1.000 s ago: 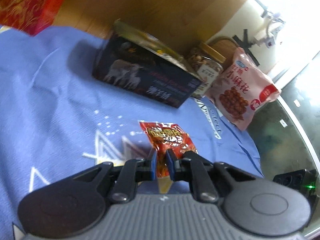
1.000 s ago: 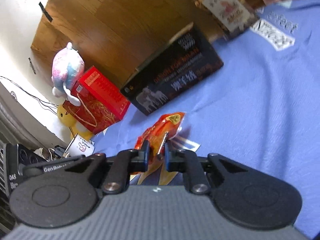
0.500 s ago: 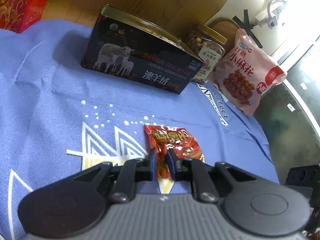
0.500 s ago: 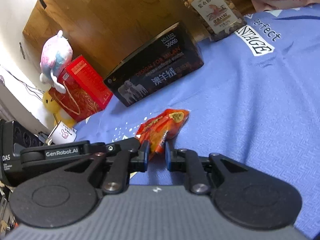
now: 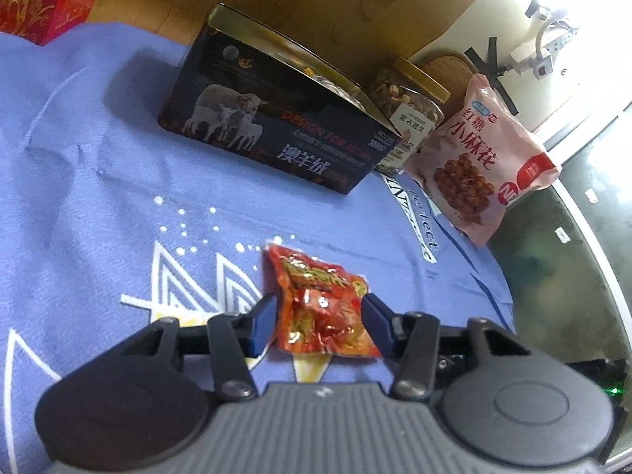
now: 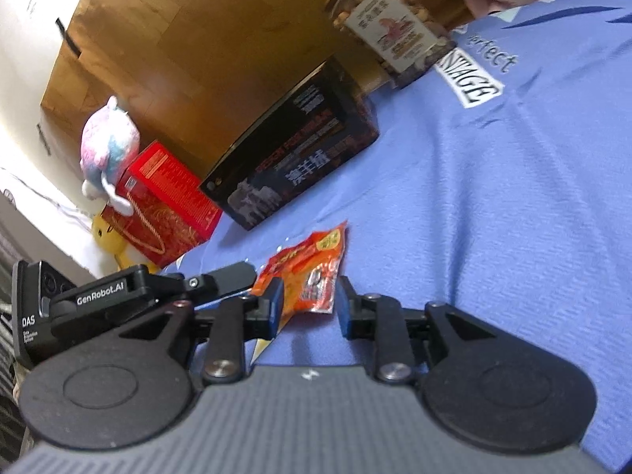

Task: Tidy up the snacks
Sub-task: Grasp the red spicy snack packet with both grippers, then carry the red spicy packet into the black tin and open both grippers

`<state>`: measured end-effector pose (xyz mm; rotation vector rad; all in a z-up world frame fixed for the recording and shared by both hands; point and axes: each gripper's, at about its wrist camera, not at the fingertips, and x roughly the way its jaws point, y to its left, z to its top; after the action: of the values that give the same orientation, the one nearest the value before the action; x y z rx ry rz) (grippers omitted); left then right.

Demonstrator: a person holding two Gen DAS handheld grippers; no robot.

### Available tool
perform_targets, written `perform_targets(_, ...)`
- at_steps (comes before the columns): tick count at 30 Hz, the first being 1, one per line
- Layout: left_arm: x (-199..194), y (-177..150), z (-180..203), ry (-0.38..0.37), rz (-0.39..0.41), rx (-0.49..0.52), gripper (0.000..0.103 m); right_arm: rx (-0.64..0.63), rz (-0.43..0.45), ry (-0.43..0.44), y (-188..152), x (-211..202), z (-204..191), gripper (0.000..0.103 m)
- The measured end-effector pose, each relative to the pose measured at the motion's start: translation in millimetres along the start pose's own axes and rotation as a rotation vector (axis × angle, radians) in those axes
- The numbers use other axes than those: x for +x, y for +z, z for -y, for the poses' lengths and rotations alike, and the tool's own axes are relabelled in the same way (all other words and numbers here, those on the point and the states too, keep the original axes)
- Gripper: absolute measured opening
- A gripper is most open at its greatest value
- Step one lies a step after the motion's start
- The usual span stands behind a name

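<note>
Lying flat on blue cloth (image 5: 98,181): crinkled red-orange snack packet (image 5: 322,308); left claw (image 5: 318,322), right claw (image 6: 308,302) spread wide around it.

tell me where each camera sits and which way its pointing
Left wrist: sits on the left gripper, looking along its open fingers at the red snack packet, dark sheep box, nut jar and pink bag.
Right wrist: sits on the right gripper, open, facing the same packet; the left gripper shows at left.
Shared: packet, box, jar, blue cloth.

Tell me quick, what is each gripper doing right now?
Left gripper: open, jaws either side of the red snack packet.
Right gripper: open, holding nothing.
</note>
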<state>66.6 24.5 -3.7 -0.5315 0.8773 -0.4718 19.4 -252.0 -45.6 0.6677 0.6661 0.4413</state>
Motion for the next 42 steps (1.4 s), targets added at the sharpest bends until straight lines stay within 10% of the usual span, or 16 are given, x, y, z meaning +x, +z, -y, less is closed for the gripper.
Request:
perform_targets(9,-0.3,2.4,-3.3,-0.016,-0.010,-0.007,0.047,-0.029,0.020,-0.050,12.4,2.1,0.0,0.048)
perform_targets(13,9.8,1.0,0.1,-0.043,-0.050,-0.004,0.019,-0.084,0.004,-0.055,9.4,7.4,-8.4,0.048)
perform_targets(21,15.0,-5.2,-10.1,-0.128,-0.080,-0.087,0.014,-0.138,0.017,-0.056,2.8,12.6,-17.4,0.048)
perform_targets(27,0.1,1.2,-2.6,-0.124,-0.036,-0.054,0.014,-0.054,-0.001,0.001,8.3,12.6,-11.5,0.024)
perform_targets(42,1.8,147.2,24.8,0.052,0.138,0.121,0.018,-0.280,0.133,0.068,114.7,83.8,-85.7,0.024)
